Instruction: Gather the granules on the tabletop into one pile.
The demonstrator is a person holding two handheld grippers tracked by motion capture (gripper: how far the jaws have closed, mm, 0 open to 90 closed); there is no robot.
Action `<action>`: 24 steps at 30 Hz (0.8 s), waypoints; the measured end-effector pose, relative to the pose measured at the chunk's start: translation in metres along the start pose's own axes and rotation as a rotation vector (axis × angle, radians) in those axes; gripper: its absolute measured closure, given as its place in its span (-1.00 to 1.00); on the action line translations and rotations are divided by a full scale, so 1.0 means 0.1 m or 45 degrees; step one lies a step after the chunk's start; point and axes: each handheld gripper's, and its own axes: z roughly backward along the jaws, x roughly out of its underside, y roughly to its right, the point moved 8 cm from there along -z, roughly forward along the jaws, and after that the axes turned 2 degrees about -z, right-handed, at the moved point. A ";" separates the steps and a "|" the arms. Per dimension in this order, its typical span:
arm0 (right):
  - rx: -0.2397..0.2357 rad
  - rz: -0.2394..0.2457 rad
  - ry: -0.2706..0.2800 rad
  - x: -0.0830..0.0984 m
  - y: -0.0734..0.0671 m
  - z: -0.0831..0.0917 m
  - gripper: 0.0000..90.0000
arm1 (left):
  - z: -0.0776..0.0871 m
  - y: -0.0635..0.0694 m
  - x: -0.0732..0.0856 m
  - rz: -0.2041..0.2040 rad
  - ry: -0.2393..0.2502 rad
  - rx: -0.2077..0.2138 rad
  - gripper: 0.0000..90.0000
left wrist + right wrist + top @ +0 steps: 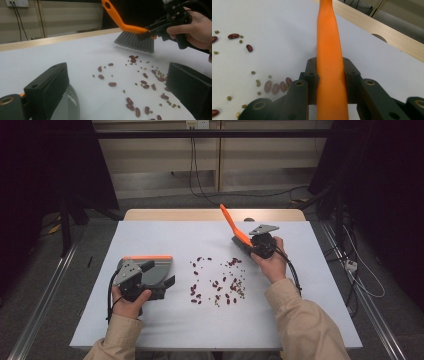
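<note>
An orange-handled brush point(231, 222) point(135, 42) point(329, 45) with grey bristles hangs just above the table at the right of the bean patch, and my right gripper point(246, 245) point(147, 33) point(331, 75) is shut on its handle. Red beans and small green ones point(220, 282) point(143, 82) point(275, 87) lie scattered on the middle of the white table point(165, 320). At the left, a grey dustpan point(159, 265) point(67, 107) with an orange edge lies by my left gripper point(161, 274) point(117, 72). That gripper's jaws stand wide apart, with bare table and beans between them.
The table's wooden far edge point(200, 215) runs behind the brush. Cables point(350, 265) lie on the floor to the right, and metal rails point(45, 295) run along both sides. White table surface lies around the beans.
</note>
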 end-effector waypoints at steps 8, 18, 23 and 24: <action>-0.079 0.120 -0.049 0.05 -0.15 -0.01 0.57 | 0.02 -0.03 0.00 0.007 0.004 -0.009 -0.90; -0.169 0.192 -0.044 0.14 -0.34 0.13 0.57 | 0.01 -0.03 0.00 0.005 0.003 -0.012 -0.90; -0.206 0.234 -0.038 0.19 -0.43 0.21 0.57 | 0.01 -0.03 0.00 0.003 0.000 -0.013 -0.90; -0.215 0.242 -0.037 0.20 -0.44 0.22 0.57 | 0.01 -0.03 0.00 0.002 0.000 -0.014 -0.90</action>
